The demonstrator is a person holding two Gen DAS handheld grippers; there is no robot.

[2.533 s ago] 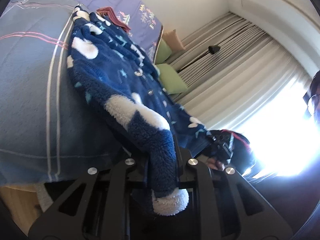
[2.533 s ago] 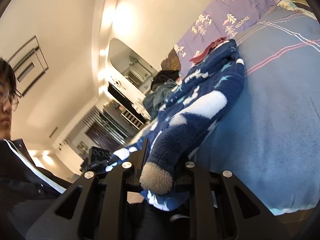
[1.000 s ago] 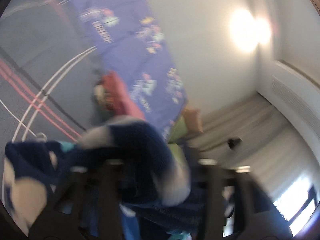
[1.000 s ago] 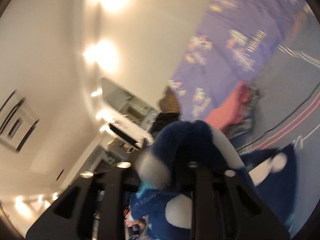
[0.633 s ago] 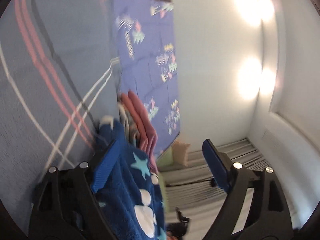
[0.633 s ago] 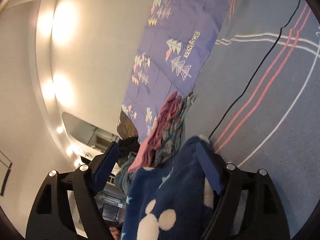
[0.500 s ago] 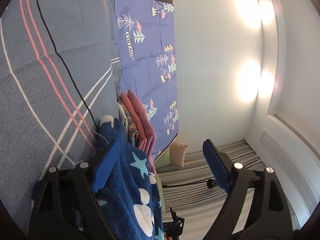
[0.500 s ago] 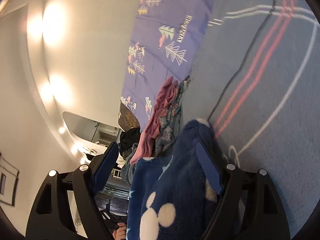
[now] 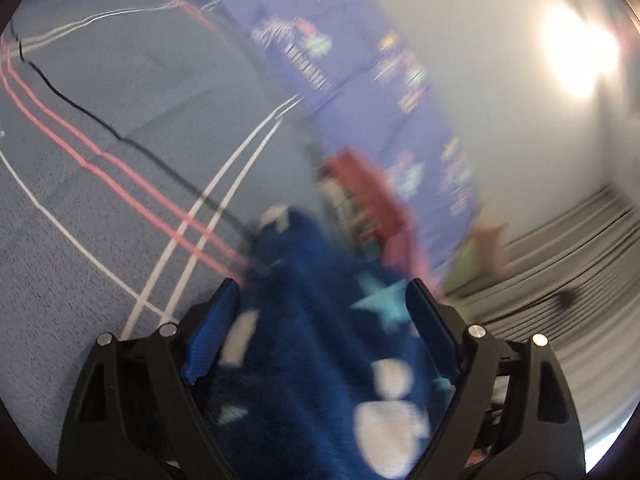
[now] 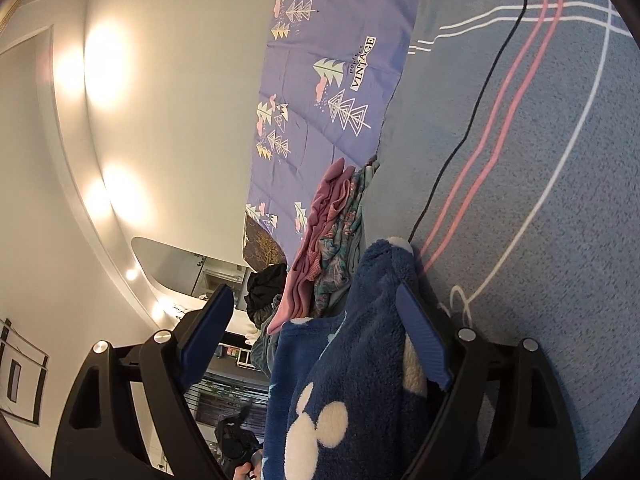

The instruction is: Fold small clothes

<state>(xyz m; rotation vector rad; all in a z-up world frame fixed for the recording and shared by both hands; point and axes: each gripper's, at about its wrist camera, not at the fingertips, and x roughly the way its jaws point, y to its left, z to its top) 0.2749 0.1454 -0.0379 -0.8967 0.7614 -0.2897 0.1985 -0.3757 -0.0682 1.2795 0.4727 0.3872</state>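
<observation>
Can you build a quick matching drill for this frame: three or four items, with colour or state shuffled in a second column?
Column A
1. fleece garment
2. folded pink garment
3. bedspread
4. right claw

Column B
a. grey-blue with pink and white stripes
b. open, its jaws having just widened, fleece lying loose between them
c. dark blue with white shapes
d. stacked beside the purple tree-print cloth

Pairs: 1-c, 2-d, 3-a, 4-b

1. The left tool [image 9: 320,312] and right tool [image 10: 316,320], earlier clamped on fleece cuffs, have just been opening; their pads stand clear.
2. The blue fleece garment [image 10: 360,360], earlier stretched out, lies doubled on the bed [image 10: 560,200].
</observation>
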